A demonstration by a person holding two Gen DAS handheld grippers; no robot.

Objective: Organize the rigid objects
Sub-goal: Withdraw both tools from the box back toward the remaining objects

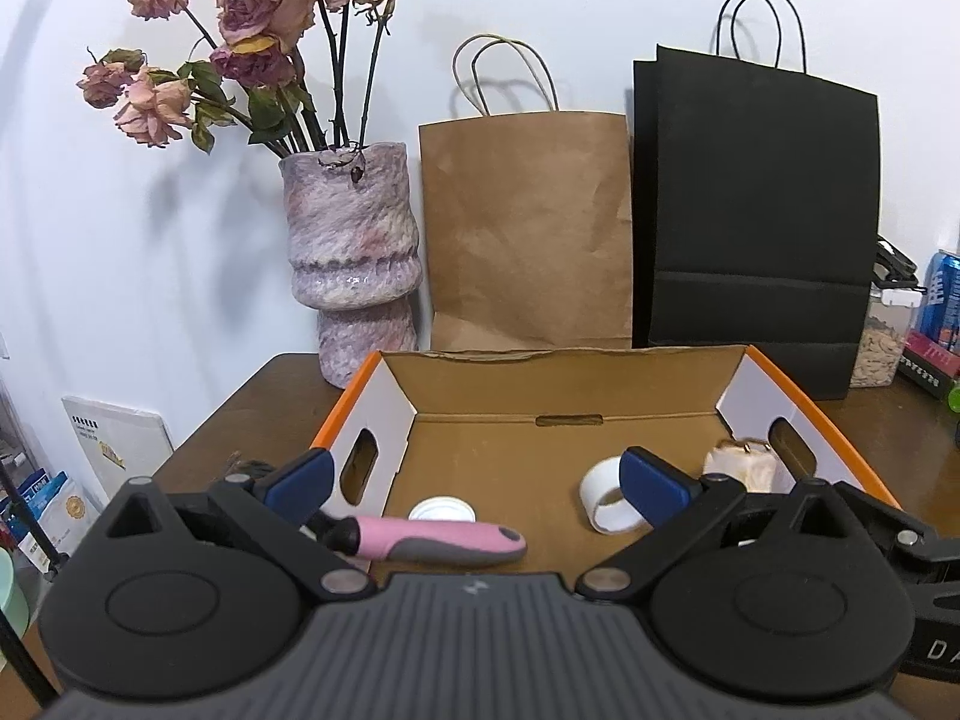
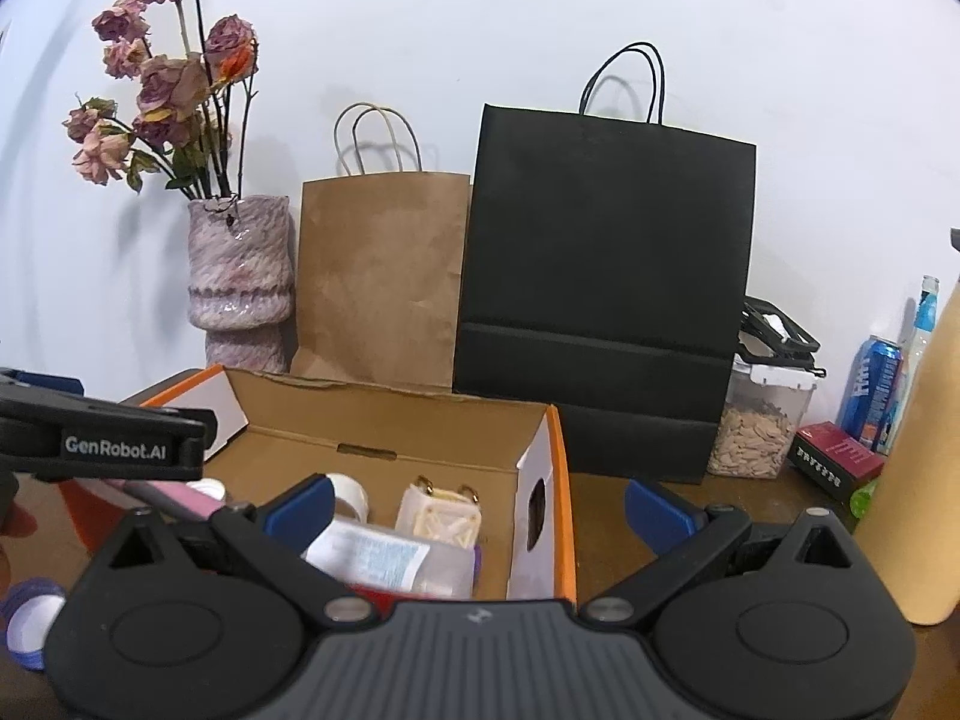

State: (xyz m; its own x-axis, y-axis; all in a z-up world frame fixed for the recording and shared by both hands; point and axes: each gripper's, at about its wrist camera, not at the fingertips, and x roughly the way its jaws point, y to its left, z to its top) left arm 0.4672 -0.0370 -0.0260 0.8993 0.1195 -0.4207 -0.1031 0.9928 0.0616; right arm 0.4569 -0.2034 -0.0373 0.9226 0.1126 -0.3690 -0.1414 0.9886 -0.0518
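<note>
An open cardboard box point(image 1: 804, 402) with an orange rim sits on the brown table. On its floor lie a white tape roll point(image 1: 609, 504), a white cap point(image 1: 441, 510) and a cream lattice object point(image 1: 744, 468). A pink-and-grey handled tool point(image 1: 432, 543) lies across the box's near left side, between the wide-apart fingers of my left gripper point(image 1: 477, 483), which is open and touches nothing. My right gripper point(image 2: 478, 510) is open too and straddles the box's right wall point(image 2: 540, 504). Below it a clear labelled bottle point(image 2: 384, 558) lies in the box beside the cream object point(image 2: 441, 516).
Behind the box stand a mottled vase of dried roses point(image 1: 354, 264), a brown paper bag point(image 1: 528, 228) and a black paper bag point(image 1: 756, 216). A seed container point(image 2: 759, 426), a blue can point(image 2: 870, 390) and a tan bottle point(image 2: 918, 480) crowd the right. A blue-rimmed lid point(image 2: 30, 618) lies near left.
</note>
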